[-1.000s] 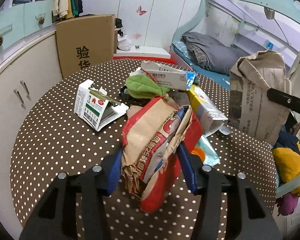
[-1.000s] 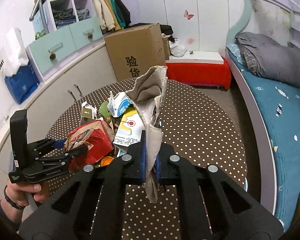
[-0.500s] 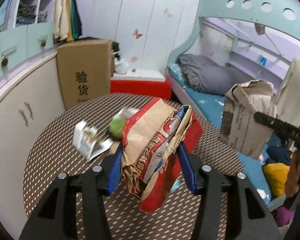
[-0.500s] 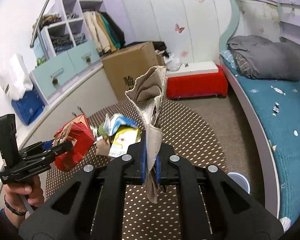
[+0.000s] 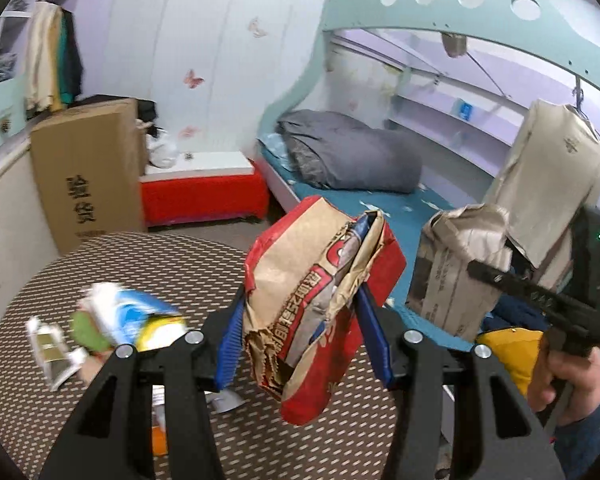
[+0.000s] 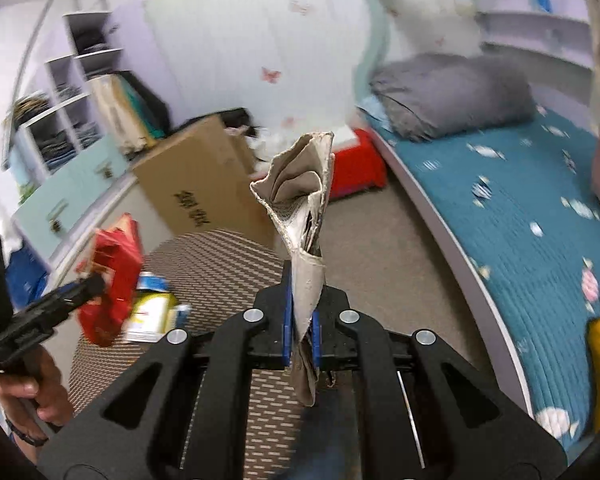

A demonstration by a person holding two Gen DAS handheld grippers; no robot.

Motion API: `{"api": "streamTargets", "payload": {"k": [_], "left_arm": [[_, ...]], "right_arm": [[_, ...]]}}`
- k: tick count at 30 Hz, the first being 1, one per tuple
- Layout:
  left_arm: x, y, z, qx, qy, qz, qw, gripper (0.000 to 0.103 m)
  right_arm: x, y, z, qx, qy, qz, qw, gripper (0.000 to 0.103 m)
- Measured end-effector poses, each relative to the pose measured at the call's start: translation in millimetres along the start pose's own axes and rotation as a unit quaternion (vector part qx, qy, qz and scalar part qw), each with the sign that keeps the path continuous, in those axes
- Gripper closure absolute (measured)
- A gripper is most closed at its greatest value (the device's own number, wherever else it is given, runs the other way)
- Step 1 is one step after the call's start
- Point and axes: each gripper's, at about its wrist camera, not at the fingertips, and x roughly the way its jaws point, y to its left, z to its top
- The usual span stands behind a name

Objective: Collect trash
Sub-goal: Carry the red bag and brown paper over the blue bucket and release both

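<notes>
the crumpled red and brown paper bag (image 5: 320, 300) is hanging in the air above the near edge of the round brown dotted table (image 5: 180, 264), its long axis running steeply up and away from the left gripper (image 5: 304, 332), whose blue pads are pressing in on the bag's middle from both sides. the folded grey-brown paper sack (image 6: 306, 216) is standing upright in the right gripper (image 6: 300, 336), whose fingers are pinching its lower part nearly flat. in the left wrist view this sack (image 5: 460, 268) is sitting to the right of the red bag, apart from it and off the table's edge, over the blue bed (image 5: 400, 208). judging from this, the left hand's bag is the nearer thing to feed into the sack, so the move would be rightward. the sack's mouth is looking squeezed rather than open. more litter, a blue and yellow packet (image 5: 140, 316) and a small white carton (image 5: 54, 354), is lying on the table to the left, blurred. no bin is showing.
</notes>
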Motion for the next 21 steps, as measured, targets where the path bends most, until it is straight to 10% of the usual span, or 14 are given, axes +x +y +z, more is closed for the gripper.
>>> {"api": "streamTargets", "payload": {"k": [16, 18, 20, 21], "left_arm": [[112.1, -51.5, 6.6, 0.025, 0.085, -0.022, 0.9958, 0.051], [122.2, -57.4, 7.4, 0.029, 0.093, -0.025, 0.9949, 0.051], [133.3, -66.8, 7.8, 0.037, 0.101, -0.027, 0.9938, 0.051], [138.6, -70.8, 8.3, 0.041, 0.105, -0.029, 0.9932, 0.051]], "right_arm": [[156.0, -137.2, -57.2, 0.120, 0.165, -0.045, 0.978, 0.091], [175.3, -149.2, -68.3, 0.132, 0.189, -0.046, 0.972, 0.073], [182.2, -157.4, -73.8, 0.139, 0.195, -0.053, 0.969, 0.035], [183.1, -162.9, -77.3, 0.145, 0.193, -0.055, 0.969, 0.035]]}}
